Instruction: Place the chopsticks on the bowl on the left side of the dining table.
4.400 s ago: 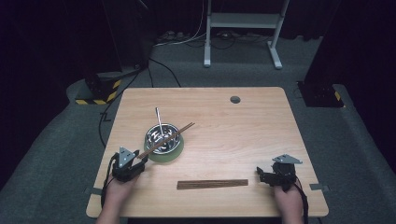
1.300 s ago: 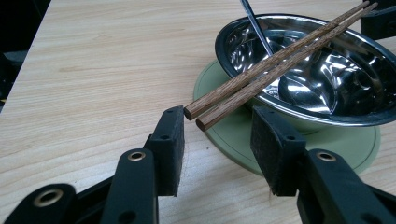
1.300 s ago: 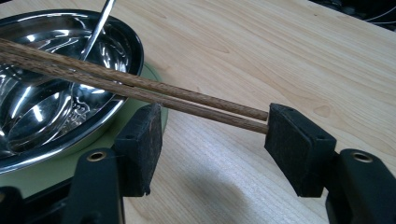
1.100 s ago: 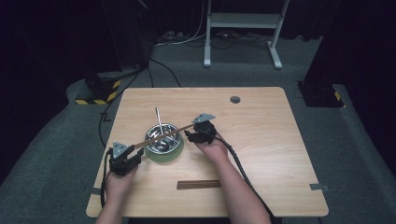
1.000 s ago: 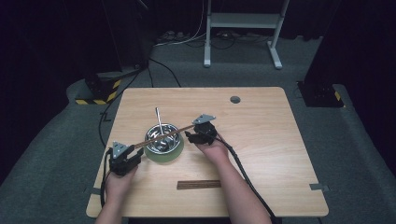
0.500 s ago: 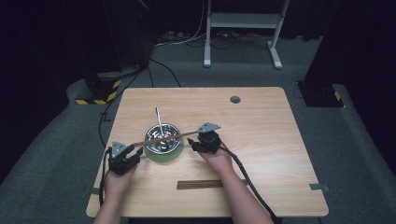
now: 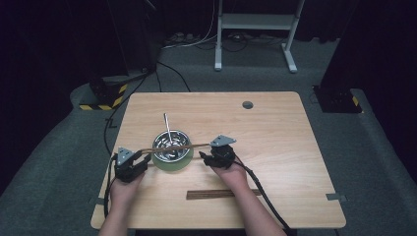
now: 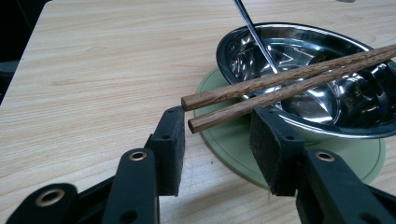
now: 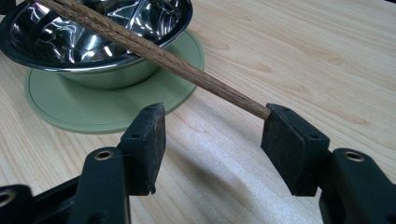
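Note:
A steel bowl (image 7: 171,146) sits on a round green mat (image 7: 173,164) at the table's left middle. A pair of brown chopsticks (image 7: 172,147) lies across the bowl's rim, and a metal utensil (image 7: 167,127) leans out of the bowl at the back. My left gripper (image 7: 132,164) stands open left of the bowl, the chopsticks' (image 8: 243,95) blunt ends between its pads (image 8: 170,144). My right gripper (image 7: 216,155) stands open right of the bowl. The chopsticks' (image 9: 187,67) other end touches its right pad (image 9: 289,147).
A second pair of dark chopsticks (image 7: 223,193) lies flat near the front edge, below my right hand. A round grey grommet (image 7: 247,104) sits at the back of the wooden table (image 7: 290,162). Cables trail from both grippers off the front.
My right gripper came from the front right corner to the bowl. The chopsticks now span the bowl between both grippers. In the last second the right gripper drew slightly right and nearer.

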The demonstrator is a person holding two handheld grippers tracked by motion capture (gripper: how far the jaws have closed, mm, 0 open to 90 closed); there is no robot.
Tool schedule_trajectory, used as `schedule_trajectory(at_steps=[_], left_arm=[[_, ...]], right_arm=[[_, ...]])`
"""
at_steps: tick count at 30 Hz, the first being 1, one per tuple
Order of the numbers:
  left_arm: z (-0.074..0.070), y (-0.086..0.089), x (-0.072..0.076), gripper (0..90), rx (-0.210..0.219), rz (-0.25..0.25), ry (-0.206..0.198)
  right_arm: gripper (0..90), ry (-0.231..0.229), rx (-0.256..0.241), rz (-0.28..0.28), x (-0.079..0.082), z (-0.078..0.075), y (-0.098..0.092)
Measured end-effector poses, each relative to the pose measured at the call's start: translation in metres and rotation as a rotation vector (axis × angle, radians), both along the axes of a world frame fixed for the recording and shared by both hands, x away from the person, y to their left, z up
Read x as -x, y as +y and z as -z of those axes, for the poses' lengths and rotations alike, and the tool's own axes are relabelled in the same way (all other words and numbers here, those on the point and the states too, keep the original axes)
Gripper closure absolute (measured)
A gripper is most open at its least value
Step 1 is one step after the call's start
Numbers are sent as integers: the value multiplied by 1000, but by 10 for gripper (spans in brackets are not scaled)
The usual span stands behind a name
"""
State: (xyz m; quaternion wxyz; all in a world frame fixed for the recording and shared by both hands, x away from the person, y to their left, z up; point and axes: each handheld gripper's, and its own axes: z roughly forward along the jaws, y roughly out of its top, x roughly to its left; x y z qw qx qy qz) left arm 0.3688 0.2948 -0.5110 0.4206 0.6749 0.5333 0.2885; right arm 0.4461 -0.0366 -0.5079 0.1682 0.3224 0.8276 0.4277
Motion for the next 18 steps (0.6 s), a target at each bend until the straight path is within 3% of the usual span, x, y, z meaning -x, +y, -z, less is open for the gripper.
schedule_trajectory(at_steps=[6,11,15,18], left_arm=[[0,1,0,545,11,-12,0],[0,3,1,539,-11,-19,6],[0,2,2,590,-39,-23,-1],[0,1,2,613,-35,-36,-3]], right_arm=[[398,-5,8,-1,2,1,-1],[399,-12,16,9,4,-2,-2],[422,-20,17,30,6,-5,-5],[449,-14,5,51,6,-7,-7]])
